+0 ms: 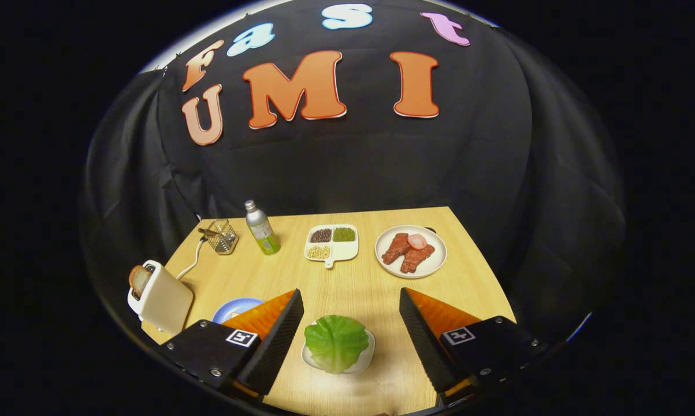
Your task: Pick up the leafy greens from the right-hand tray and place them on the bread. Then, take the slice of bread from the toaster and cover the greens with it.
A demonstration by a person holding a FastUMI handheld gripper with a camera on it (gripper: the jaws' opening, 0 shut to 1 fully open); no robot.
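Tabletop [347, 277], fingers [278, 341] spread round greens [335, 342]

Your wooden table [353, 289] carries a toaster [161, 297] at far left, a blue plate [234, 308], a wire holder [223, 236], a bottle [261, 228], a divided tray [331, 244], a meat plate [411, 251] and, lower centre, a white dish [365, 357] between the gripper's [350, 300] spread fingers.
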